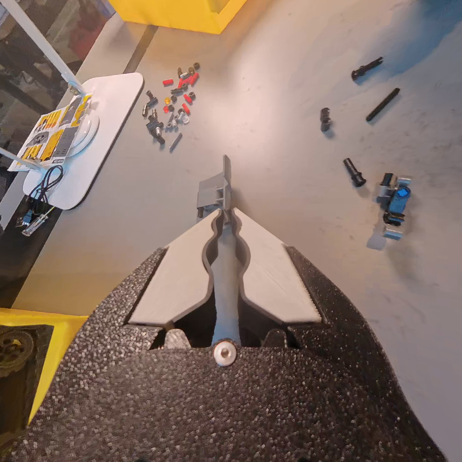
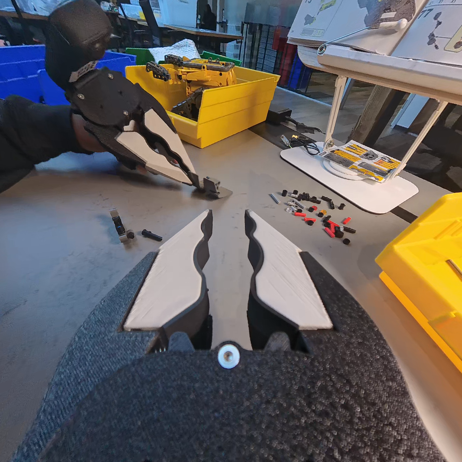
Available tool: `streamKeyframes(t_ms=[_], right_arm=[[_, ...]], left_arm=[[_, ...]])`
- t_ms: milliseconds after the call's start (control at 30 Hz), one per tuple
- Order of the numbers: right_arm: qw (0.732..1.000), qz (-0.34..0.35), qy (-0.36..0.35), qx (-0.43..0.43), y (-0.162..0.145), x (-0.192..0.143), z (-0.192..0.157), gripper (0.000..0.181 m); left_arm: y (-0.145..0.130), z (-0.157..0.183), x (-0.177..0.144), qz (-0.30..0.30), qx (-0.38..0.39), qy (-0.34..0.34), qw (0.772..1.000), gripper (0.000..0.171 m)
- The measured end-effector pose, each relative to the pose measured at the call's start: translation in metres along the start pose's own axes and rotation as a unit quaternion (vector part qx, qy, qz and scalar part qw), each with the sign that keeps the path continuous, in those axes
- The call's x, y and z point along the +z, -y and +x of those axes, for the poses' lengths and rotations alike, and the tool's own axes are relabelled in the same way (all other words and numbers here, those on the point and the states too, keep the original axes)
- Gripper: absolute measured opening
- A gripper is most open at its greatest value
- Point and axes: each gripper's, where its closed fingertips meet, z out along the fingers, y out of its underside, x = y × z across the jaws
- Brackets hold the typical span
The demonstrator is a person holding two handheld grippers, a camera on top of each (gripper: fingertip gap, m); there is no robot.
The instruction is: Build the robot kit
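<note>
**Two tools over a parts-strewn bench**

While the left tool (image 2: 193,181) pinches a grey panel piece (image 2: 212,188) resting on the bench (image 2: 75,270), the right tool (image 2: 228,212) hovers with fingers parted, holding nothing. The yellow bin (image 2: 232,105) behind contains a partly built yellow-and-black model (image 2: 197,75); small loose pins (image 2: 317,217) lie nearby.

Grey panel piece (image 1: 217,192) on a grey table (image 1: 275,75), with a scatter of small pieces (image 1: 172,105) — black, red, grey, one orange. Both grippers (image 2: 228,215) show pale grey fingers (image 2: 172,275) on speckled black bodies. Bright yellow bin (image 2: 225,105) holding a yellow-and-black model (image 2: 197,75) — blue bins (image 2: 22,67) behind. The sticker sheet (image 2: 360,160) is yellow, grey and black.
</note>
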Motion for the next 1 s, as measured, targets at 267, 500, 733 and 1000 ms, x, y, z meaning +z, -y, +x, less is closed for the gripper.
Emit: streamKeyframes(t_ms=[267, 500, 733, 1000], right_arm=[[1.000, -0.005, 0.008, -0.013, -0.001, 0.001, -0.005, 0.025], [0.999, -0.008, 0.023, -0.036, -0.002, 0.001, -0.013, 0.025], [0.996, -0.022, 0.044, -0.079, -0.007, 0.004, -0.027, 0.025], [0.998, -0.018, 0.034, -0.049, -0.005, 0.004, -0.018, 0.025]], left_arm=[[0.007, 0.038, -0.027, 0.046, 0.034, -0.087, 0.995, 0.004], [0.010, 0.054, -0.040, 0.059, 0.041, -0.107, 0.992, 0.004], [0.023, 0.050, -0.065, 0.104, 0.023, -0.092, 0.990, 0.004], [0.047, 0.124, -0.087, 0.158, 0.048, -0.219, 0.962, 0.003]])
